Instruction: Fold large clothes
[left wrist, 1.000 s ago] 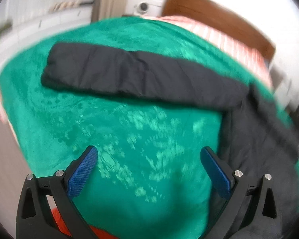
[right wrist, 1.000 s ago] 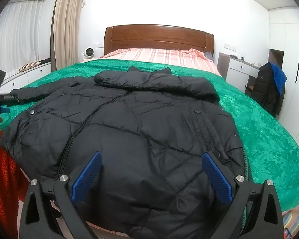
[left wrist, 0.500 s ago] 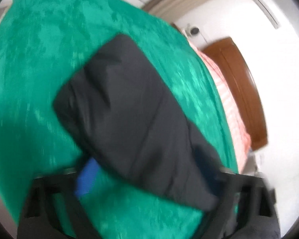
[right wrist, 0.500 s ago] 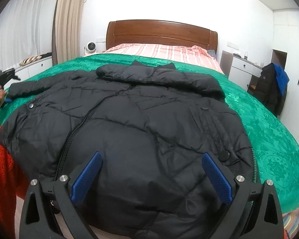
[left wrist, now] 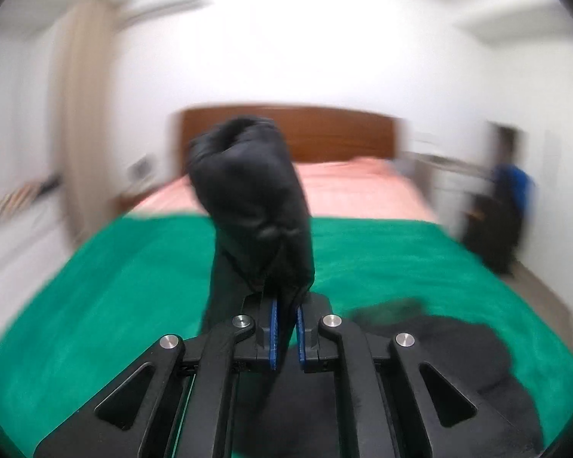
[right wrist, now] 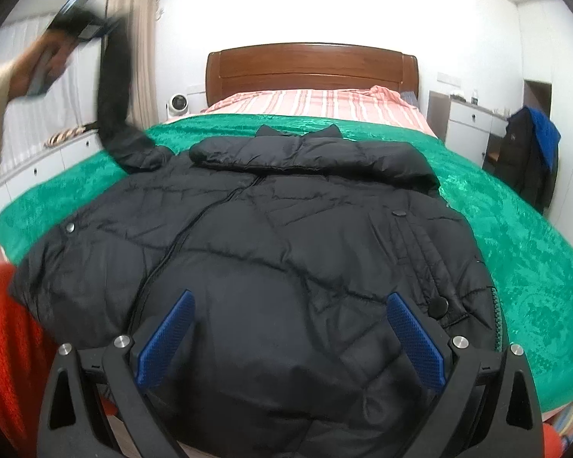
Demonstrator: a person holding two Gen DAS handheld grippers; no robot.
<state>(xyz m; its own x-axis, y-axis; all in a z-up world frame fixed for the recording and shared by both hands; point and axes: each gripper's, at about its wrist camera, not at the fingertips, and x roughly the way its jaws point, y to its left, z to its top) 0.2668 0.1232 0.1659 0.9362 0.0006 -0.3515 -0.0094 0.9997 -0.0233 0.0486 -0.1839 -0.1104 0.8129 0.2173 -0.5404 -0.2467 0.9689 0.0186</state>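
Bed [right wrist: 515, 252] under a green cover carries the black puffer jacket [right wrist: 271, 252], spread flat — its sleeve [left wrist: 252, 206] lifted high, pinched in the left gripper [left wrist: 286, 328], fingers just clenched. Right gripper [right wrist: 290, 337] hovers over the hem, fingers spread.

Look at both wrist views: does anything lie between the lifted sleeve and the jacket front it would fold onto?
Nothing visible does. The left tool is shut on the sleeve, raised over the green bedspread. The jacket front lies flat and bare; the right tool hovers open near the hem.
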